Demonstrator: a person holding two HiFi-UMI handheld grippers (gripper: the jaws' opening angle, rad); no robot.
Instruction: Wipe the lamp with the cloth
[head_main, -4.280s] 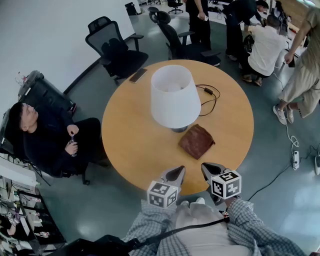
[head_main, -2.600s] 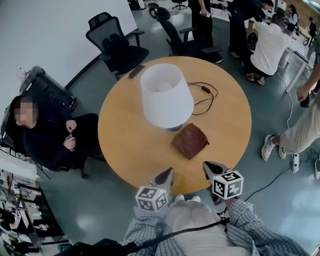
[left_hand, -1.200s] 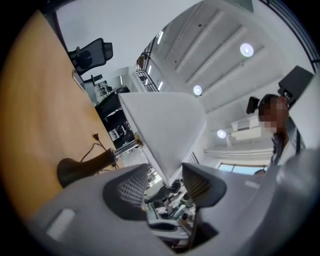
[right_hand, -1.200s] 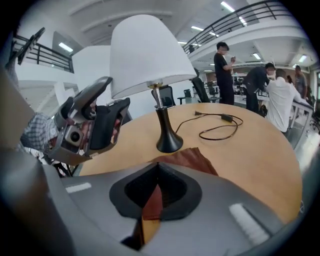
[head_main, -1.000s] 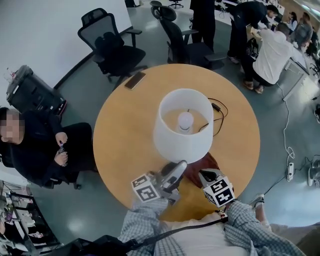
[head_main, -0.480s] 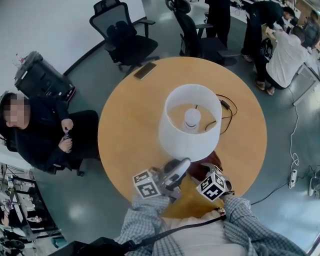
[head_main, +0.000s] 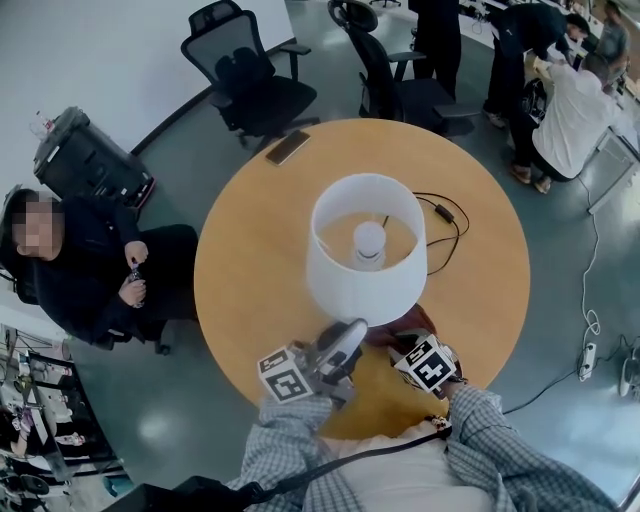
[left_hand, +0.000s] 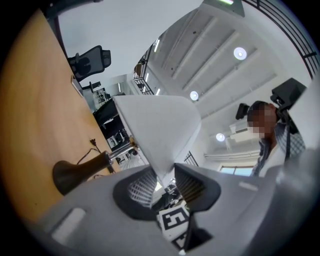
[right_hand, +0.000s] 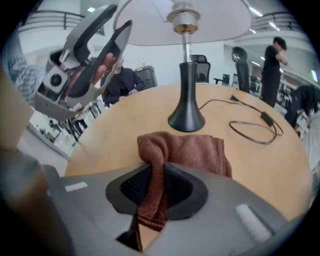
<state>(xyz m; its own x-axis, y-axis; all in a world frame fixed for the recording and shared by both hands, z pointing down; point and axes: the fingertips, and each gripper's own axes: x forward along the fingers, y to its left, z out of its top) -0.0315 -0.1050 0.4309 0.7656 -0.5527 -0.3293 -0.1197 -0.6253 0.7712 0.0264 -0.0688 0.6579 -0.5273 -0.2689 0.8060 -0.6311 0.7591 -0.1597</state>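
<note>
The lamp stands mid-table with its white shade (head_main: 365, 250) over a dark base (right_hand: 186, 117). My left gripper (head_main: 352, 328) is at the shade's near lower rim. In the left gripper view that rim (left_hand: 157, 130) runs down between the pads of the left gripper (left_hand: 164, 182), which pinch it; the jaws have just been opening a little. The brown cloth (right_hand: 190, 150) lies on the table in front of the base. My right gripper (right_hand: 157, 172) has just been closing and is shut on a raised fold of it. In the head view the shade partly hides the cloth (head_main: 405, 322).
The round wooden table (head_main: 250, 260) also holds a phone (head_main: 288, 147) at its far left and the lamp's black cable (head_main: 440, 215) at right. Office chairs (head_main: 250, 90) stand behind it, a person sits at left (head_main: 90, 270), and others stand at back right.
Both grippers came from the table's near edge up to the lamp. Within the last second the right gripper sank onto the cloth and closed on a fold; the left stayed at the shade's rim.
</note>
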